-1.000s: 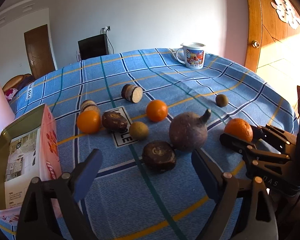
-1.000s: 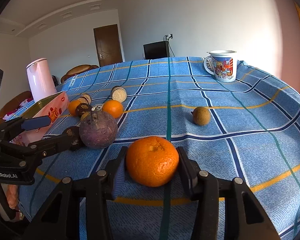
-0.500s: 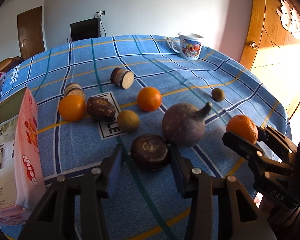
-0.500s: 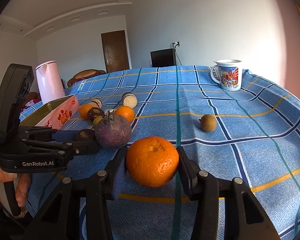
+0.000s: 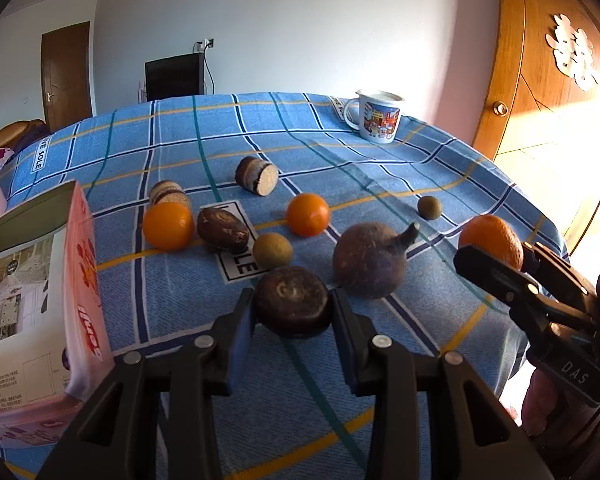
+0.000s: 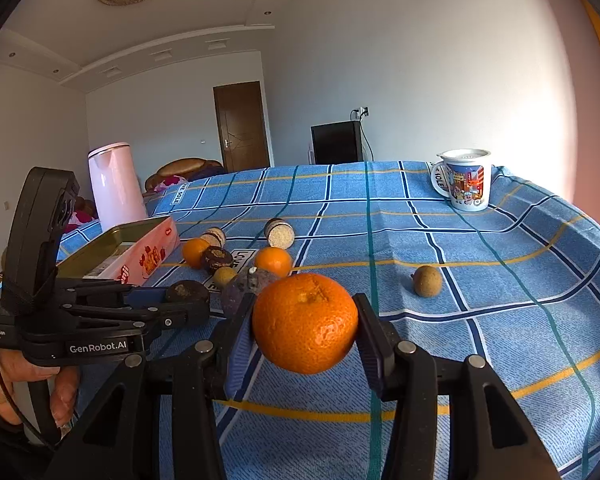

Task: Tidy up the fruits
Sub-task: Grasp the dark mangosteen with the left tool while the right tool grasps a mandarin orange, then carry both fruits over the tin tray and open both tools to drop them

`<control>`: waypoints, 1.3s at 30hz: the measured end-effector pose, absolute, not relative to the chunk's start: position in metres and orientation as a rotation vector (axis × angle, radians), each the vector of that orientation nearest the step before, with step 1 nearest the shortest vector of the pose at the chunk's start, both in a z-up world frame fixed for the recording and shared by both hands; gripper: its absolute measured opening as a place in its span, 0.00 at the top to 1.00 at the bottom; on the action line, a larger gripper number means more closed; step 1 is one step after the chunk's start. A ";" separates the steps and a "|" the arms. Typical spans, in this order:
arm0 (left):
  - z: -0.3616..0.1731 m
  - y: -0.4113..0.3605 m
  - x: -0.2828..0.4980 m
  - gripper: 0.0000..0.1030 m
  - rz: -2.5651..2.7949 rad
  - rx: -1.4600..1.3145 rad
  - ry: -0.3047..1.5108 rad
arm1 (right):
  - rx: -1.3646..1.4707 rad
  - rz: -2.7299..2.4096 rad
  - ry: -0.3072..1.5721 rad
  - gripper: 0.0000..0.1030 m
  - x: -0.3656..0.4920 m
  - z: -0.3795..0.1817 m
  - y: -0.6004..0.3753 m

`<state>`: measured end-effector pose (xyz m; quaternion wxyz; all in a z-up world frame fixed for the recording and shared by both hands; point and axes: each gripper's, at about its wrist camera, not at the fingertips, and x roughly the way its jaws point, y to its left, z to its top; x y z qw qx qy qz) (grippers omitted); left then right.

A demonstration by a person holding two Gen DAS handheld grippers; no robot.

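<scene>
A dark brown round fruit (image 5: 292, 300) lies on the blue checked tablecloth (image 5: 204, 312) between the pads of my left gripper (image 5: 293, 312). Its jaws are closing and both pads touch the fruit's sides. My right gripper (image 6: 305, 324) is shut on a large orange (image 6: 305, 320) and holds it a little above the cloth; the left wrist view shows that orange (image 5: 490, 236) at the right. Behind the brown fruit rests a purple fruit with a stem (image 5: 368, 258). Two smaller oranges (image 5: 167, 225) (image 5: 308, 214), a yellowish-brown round fruit (image 5: 272, 250) and an oblong brown fruit (image 5: 223, 234) lie farther back.
An open pink tin box (image 5: 80, 280) stands at the left. Two cut brown pieces (image 5: 258, 175) (image 5: 168, 194) and a small lone fruit (image 5: 429, 207) lie farther off. A printed mug (image 5: 378, 120) stands at the far edge, a pink kettle (image 6: 116, 186) beyond the box. The table drops off at the right.
My left gripper went from wide open to closed around the dark brown fruit. My right gripper has lifted the orange slightly off the cloth.
</scene>
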<state>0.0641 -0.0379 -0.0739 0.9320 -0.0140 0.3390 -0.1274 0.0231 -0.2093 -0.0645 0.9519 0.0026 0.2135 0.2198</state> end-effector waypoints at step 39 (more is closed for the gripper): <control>-0.053 0.144 0.051 0.62 0.060 -0.170 0.561 | -0.194 0.825 0.500 0.52 0.074 -0.027 0.015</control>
